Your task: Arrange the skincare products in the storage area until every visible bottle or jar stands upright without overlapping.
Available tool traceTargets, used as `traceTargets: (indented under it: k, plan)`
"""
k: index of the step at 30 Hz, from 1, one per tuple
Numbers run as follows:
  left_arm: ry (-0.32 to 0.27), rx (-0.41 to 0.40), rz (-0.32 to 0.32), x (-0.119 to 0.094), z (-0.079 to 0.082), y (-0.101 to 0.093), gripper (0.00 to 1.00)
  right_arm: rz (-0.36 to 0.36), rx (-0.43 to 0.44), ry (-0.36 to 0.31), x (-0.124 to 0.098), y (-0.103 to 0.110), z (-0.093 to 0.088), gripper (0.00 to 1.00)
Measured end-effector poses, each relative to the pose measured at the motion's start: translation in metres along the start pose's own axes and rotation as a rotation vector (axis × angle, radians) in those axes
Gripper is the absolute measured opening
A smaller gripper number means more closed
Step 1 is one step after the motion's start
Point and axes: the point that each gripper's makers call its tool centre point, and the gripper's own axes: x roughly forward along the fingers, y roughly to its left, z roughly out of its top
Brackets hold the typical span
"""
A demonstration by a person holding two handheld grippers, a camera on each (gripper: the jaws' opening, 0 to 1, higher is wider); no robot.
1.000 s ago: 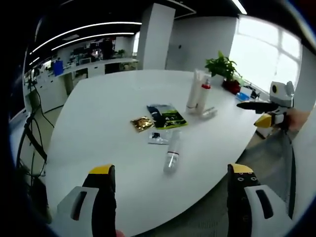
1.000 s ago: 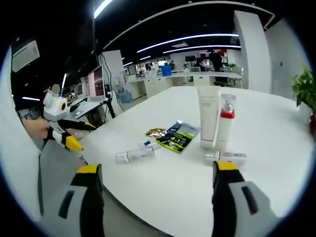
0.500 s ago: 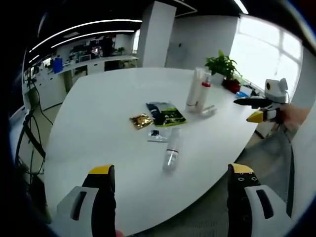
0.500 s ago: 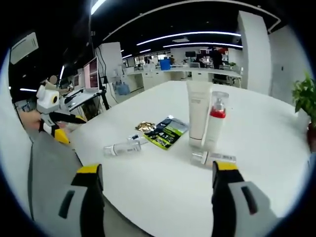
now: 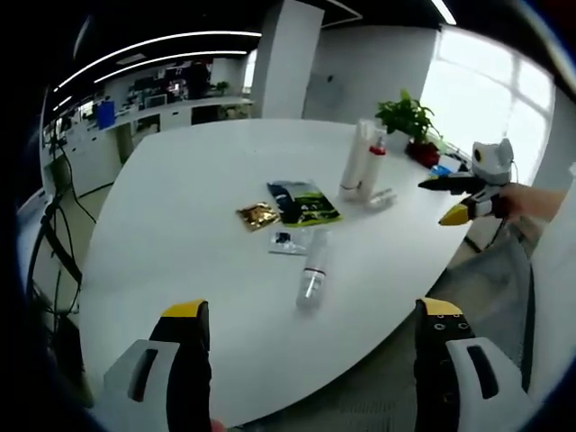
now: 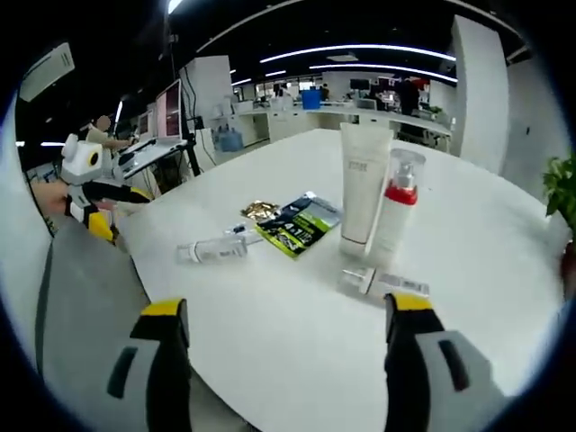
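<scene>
Jaws of both grippers gape, holding nothing; clear bottle [image 5: 312, 277] (on its side) lies near tall tube [image 6: 362, 184].

White surface [image 5: 180, 207]; potted plant [image 5: 407, 121] at its far edge. Dark-green sachet [image 5: 302, 203] mid-surface, gold foil packet [image 5: 257, 216] just beside it, small clear packet [image 5: 288, 241] nearby.

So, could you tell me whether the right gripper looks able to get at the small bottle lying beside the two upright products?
Probably yes: the right gripper is open, and the lying small bottle sits ahead of it on bare table with nothing between.
</scene>
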Motion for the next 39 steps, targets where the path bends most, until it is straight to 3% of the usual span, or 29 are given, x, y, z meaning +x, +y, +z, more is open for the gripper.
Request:
traceTargets:
  k: [13, 19, 25, 31, 34, 37, 39]
  plan:
    - [0.021, -0.02, 0.006, 0.001, -0.004, 0.003, 0.93, 0.023, -0.101, 0.118, 0.021, -0.033, -0.02, 0.87]
    - [0.027, -0.033, 0.015, 0.002, -0.005, 0.005, 0.93, 0.043, -0.242, 0.202, 0.034, -0.057, -0.026, 0.82]
    - [0.033, -0.036, 0.025, 0.003, -0.007, 0.007, 0.92, 0.059, -0.343, 0.265, 0.05, -0.079, -0.028, 0.75]
    - [0.048, -0.039, 0.031, 0.004, -0.009, 0.008, 0.92, 0.091, -0.479, 0.378, 0.061, -0.101, -0.04, 0.65]
    - [0.055, -0.037, 0.033, 0.004, -0.011, 0.009, 0.92, 0.12, -0.513, 0.403, 0.065, -0.105, -0.042, 0.58]
    - [0.058, -0.034, 0.037, 0.004, -0.011, 0.009, 0.92, 0.162, -0.608, 0.458, 0.068, -0.106, -0.046, 0.53]
    - [0.059, -0.034, 0.038, 0.004, -0.011, 0.009, 0.91, 0.178, -0.606, 0.468, 0.071, -0.106, -0.048, 0.48]
